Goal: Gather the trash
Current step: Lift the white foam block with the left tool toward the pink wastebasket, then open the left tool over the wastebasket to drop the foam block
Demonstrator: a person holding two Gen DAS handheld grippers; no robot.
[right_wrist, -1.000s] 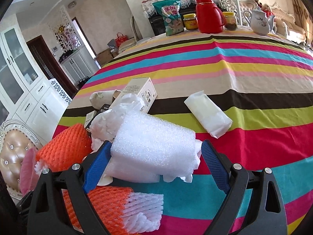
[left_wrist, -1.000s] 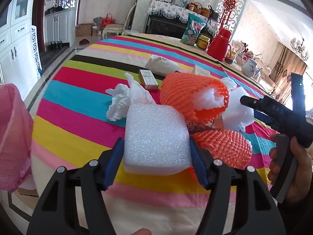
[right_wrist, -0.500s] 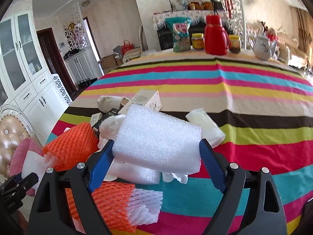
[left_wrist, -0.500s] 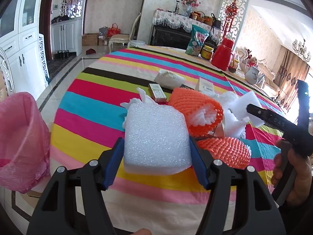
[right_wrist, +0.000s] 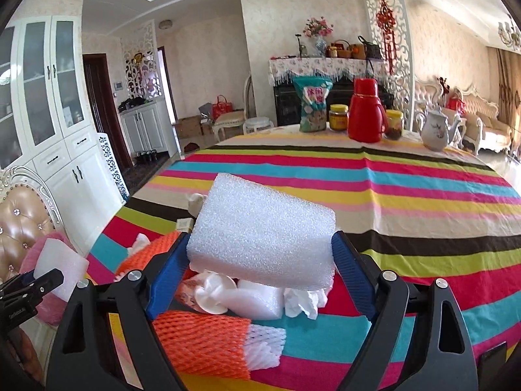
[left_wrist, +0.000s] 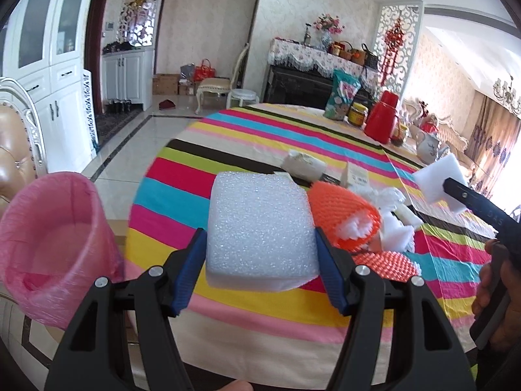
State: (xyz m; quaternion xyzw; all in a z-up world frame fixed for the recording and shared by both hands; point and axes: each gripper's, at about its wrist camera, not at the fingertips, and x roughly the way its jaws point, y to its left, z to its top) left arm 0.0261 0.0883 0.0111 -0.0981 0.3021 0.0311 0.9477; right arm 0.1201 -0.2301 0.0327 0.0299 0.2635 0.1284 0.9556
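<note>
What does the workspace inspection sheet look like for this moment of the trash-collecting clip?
Surface: round table under a striped cloth.
Job's things: one white foam block in the left claw, another foam block in the right claw; pink-lined bin beside the table; orange foam nets, tissue and small boxes lie on the cloth.
Clutter: red thermos, jars, snack bag, teapot at the far edge.
Grippers: both claws shut on foam, lifted clear of the pile.
Cables: nothing seen.
Surroundings: white cabinets, padded chair, sofa.
</note>
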